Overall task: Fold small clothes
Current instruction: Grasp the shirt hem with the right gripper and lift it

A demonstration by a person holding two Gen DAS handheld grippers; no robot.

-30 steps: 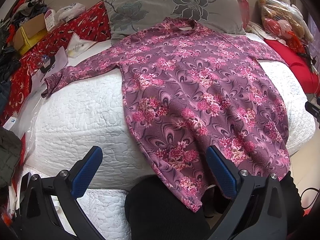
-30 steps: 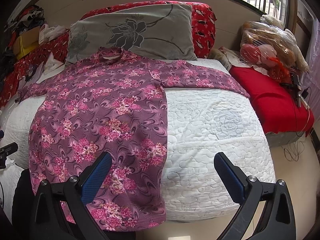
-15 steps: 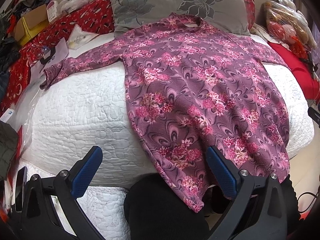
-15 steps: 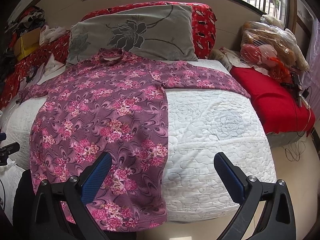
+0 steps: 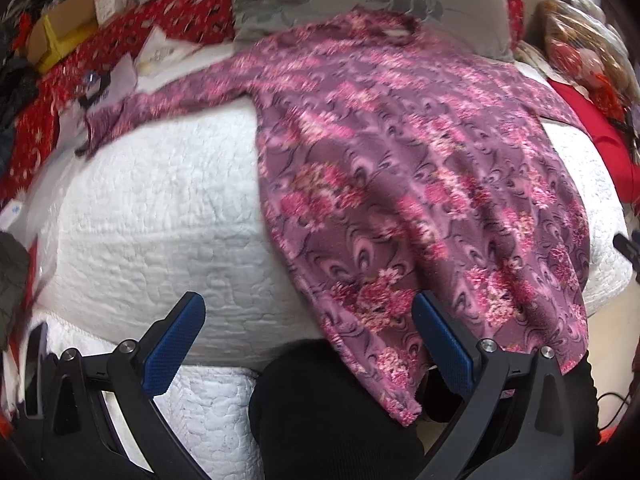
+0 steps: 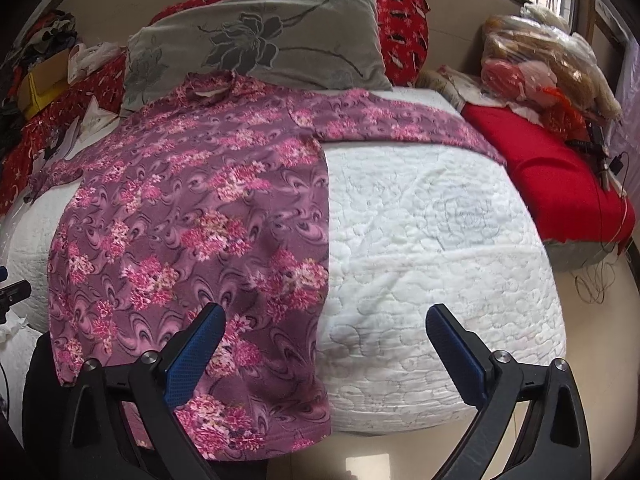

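Note:
A purple long-sleeved top with pink flowers [image 5: 400, 168] [image 6: 192, 208] lies spread flat on the white quilted bed [image 5: 160, 208] [image 6: 432, 240], collar towards the pillow, both sleeves out sideways, hem hanging over the near edge. My left gripper [image 5: 308, 316] is open in front of the hem's left corner, holding nothing. My right gripper [image 6: 324, 328] is open too, low over the hem's right corner, with its left finger [image 6: 196, 344] in front of the cloth. The left wrist view is blurred.
A grey flowered pillow [image 6: 264, 40] lies at the head. A red cushion [image 6: 552, 176] and plastic bags [image 6: 536, 56] lie at the right. Boxes, papers and red cloth [image 5: 80, 56] crowd the left side. A person's dark-clad legs [image 5: 332, 412] stand against the bed's near edge.
Both grippers have moved forward and closer to the bed, so the top looms larger. The left wrist view has blurred with the motion. Both stay open and empty.

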